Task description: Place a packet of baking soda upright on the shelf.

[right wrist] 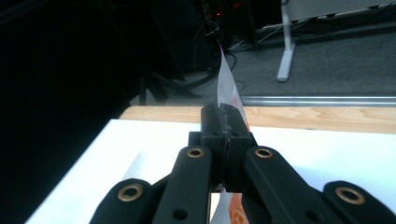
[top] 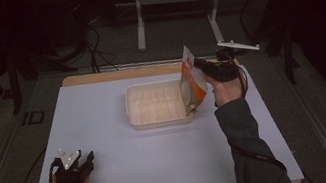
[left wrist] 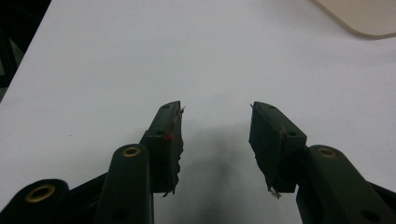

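Nearby, tray (top: 159, 103) beneath held pouch (top: 192, 84)

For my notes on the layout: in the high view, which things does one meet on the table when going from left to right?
left gripper → cream tray → orange and white pouch → right gripper
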The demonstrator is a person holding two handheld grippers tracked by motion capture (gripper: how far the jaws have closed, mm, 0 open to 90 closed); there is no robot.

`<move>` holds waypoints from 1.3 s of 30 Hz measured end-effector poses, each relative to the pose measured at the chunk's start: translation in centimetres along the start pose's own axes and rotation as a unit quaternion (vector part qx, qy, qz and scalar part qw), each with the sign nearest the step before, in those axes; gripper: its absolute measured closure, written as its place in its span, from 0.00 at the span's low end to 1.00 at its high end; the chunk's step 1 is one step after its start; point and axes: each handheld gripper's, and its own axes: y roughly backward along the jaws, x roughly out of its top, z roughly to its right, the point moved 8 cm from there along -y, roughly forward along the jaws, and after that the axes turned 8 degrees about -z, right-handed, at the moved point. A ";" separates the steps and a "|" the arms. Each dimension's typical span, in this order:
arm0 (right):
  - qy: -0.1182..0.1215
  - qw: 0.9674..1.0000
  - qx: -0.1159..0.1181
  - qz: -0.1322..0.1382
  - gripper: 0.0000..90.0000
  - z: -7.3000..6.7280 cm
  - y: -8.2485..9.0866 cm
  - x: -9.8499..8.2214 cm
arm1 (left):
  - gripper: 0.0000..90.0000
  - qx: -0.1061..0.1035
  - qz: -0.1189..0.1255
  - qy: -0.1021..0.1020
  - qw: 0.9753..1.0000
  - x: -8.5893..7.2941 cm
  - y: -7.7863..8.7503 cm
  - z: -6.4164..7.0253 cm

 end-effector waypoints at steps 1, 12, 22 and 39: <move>0.003 1.000 -0.003 0.000 1.00 0.0 -0.2 -0.1 | 0.60 0.000 0.000 0.000 1.000 0.0 0.0 0.0; -0.005 1.000 -0.008 0.009 1.00 0.3 -2.2 -1.6 | 0.60 -0.001 0.002 0.001 1.000 0.0 0.1 0.0; -0.016 1.000 -0.006 -0.006 1.00 1.2 -4.5 -4.5 | 0.60 -0.001 0.003 0.001 1.000 0.1 0.1 0.0; 0.062 0.998 -0.005 -0.031 0.74 -0.4 -2.1 -3.8 | 0.59 -0.002 0.004 0.004 1.000 0.0 0.1 0.0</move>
